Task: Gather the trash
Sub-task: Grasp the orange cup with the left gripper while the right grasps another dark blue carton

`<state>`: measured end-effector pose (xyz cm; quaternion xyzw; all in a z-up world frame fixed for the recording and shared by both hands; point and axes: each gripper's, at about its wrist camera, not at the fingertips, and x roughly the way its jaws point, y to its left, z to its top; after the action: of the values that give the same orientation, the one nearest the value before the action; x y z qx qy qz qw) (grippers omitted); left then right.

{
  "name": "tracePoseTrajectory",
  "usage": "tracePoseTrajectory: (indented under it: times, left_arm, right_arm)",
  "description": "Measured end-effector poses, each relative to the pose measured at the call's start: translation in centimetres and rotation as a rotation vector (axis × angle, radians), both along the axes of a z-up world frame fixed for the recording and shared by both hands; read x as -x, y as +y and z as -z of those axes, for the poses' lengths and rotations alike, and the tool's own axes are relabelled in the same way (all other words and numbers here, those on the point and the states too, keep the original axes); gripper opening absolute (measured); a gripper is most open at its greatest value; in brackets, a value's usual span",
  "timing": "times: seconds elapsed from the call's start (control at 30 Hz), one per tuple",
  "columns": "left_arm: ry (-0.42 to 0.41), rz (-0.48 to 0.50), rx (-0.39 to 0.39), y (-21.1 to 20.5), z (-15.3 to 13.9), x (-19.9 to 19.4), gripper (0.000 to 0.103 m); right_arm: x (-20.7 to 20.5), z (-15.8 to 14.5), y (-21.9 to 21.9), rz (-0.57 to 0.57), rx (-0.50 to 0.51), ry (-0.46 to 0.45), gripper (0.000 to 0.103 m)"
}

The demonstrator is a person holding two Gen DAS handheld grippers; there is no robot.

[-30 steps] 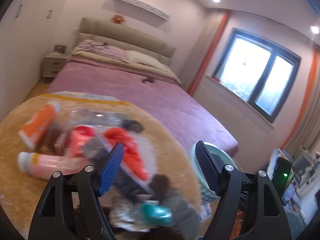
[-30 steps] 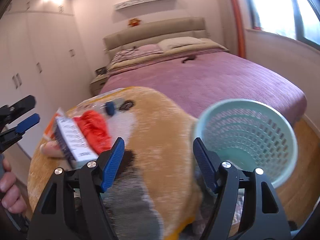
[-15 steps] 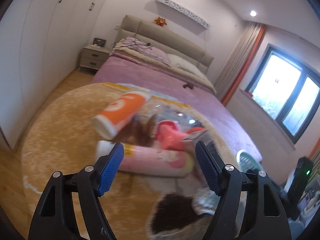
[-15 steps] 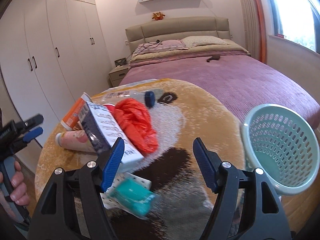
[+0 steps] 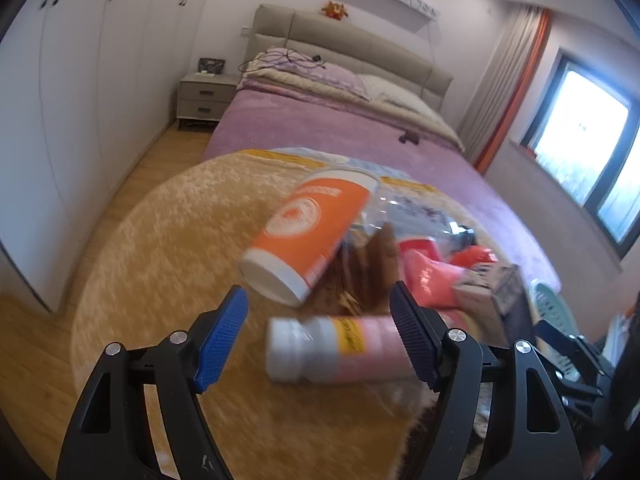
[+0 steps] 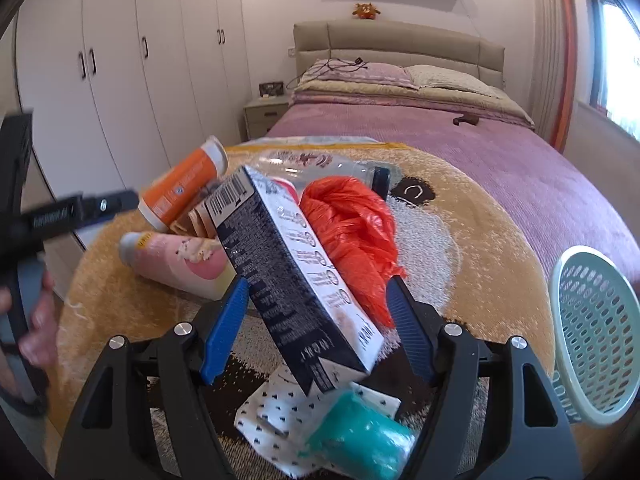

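Trash lies piled on a round tan rug. An orange cup leans over a pink bottle. My left gripper is open, its jaws on either side of the pink bottle's capped end. My right gripper is open around a dark carton. Beside the carton are an orange plastic bag, the pink bottle, the orange cup, a clear bottle, a teal wrapper and patterned paper. A mint basket stands at the right.
A purple bed lies behind the rug. White wardrobes line the left wall, with a nightstand beside the bed. A window is on the right. The left hand-held gripper shows at the right wrist view's left edge.
Both grippers have swung left and moved in on the pile. The pink bottle now sits between the left jaws and the dark carton between the right jaws. The basket has slid to the right edge.
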<state>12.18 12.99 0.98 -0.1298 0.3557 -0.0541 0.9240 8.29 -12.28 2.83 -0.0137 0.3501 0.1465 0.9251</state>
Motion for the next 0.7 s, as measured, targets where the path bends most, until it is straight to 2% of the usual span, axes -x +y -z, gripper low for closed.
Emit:
tracePoseTrajectory:
  times: [0.1,0.2,0.3,0.4,0.5,0.6,0.67,0.7]
  left_arm:
    - [0.030,0.009,-0.058,0.0,0.1,-2.1,0.075]
    - [0.090,0.064,-0.067,-0.3,0.7,-4.3,0.076]
    - [0.115,0.056,-0.122,-0.6,1.1,-5.8,0.078]
    - [0.147,0.057,-0.145,-0.5,1.6,-7.1,0.076]
    - [0.157,0.069,-0.134,-0.1,1.9,-7.8,0.066]
    - [0.173,0.070,-0.114,0.4,2.4,-8.2,0.057]
    - [0.173,0.072,-0.105,0.6,2.7,-8.3,0.055]
    - [0.166,0.070,-0.103,0.7,2.8,-8.3,0.055]
  right_arm:
    - [-0.5,0.3,0.4,0.002,0.014,0.009,0.068]
    - [-1.1,0.6,0.9,-0.004,0.030,0.015,0.068]
    - [-1.6,0.8,1.3,0.005,0.044,0.024,0.067]
    - [-1.9,0.8,0.6,0.005,0.004,0.039,0.061]
    - [-1.7,0.5,-0.1,0.000,-0.026,0.041,0.051]
    - [-2.0,0.4,-0.4,-0.008,-0.038,0.044,0.048]
    - [-2.2,0.4,-0.4,-0.006,-0.036,0.043,0.048]
    - [-2.2,0.4,-0.4,-0.005,-0.035,0.038,0.043]
